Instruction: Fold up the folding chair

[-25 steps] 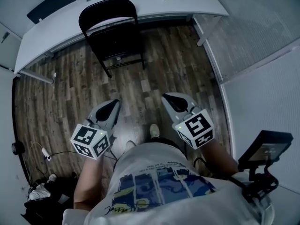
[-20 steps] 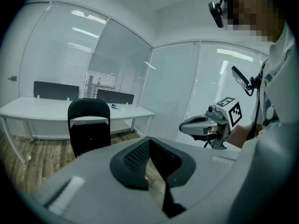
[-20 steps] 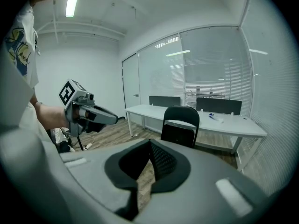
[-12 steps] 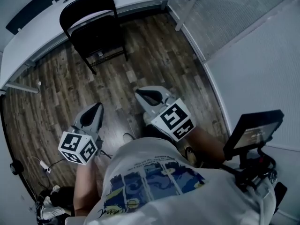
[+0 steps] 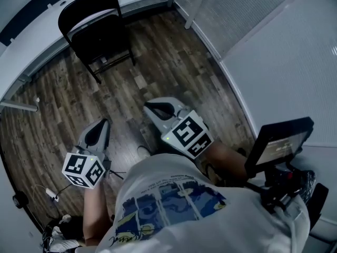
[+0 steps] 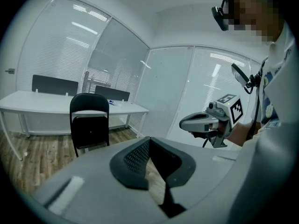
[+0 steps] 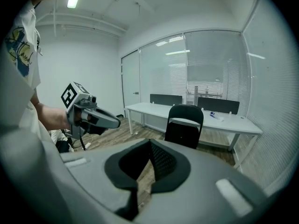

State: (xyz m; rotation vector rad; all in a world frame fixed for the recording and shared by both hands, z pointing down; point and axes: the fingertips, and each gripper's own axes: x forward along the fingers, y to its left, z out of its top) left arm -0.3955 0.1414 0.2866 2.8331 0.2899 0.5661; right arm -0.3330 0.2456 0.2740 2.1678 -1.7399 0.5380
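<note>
While I stand well apart from the chair (image 5: 95, 28), both my tools are empty. The left gripper (image 5: 101, 124) has its jaws pressed together with nothing between them, and the right gripper (image 5: 151, 106) is the same; only floor (image 5: 158, 62) shows past them. The chair is unfolded on the wood floor, drawn up to the white desk (image 5: 29, 51), its back turned toward me and its seat toward the desk.

I judge it a stiff thing: a thin black tube frame with a curved backrest and a flat dark seat, nothing soft enough to give under my pads. It is probably fairly heavy for a one-sided pinch, and the painted tube looks smooth, so it may slip or swing if I hold it off-centre. I would take the top rail of the backrest in one gripper to steady it and catch the seat's edge with the other to tip it up. I would keep my jaws clear of the hinges, where the frame will scissor shut.

As for writing, the cubes on my grippers bear only black-and-white square patterns. My shirt (image 5: 174, 204) has a line of print too small to read, and the small tube (image 7: 216, 116) on the desk shows a blue patch I cannot make out.
</note>
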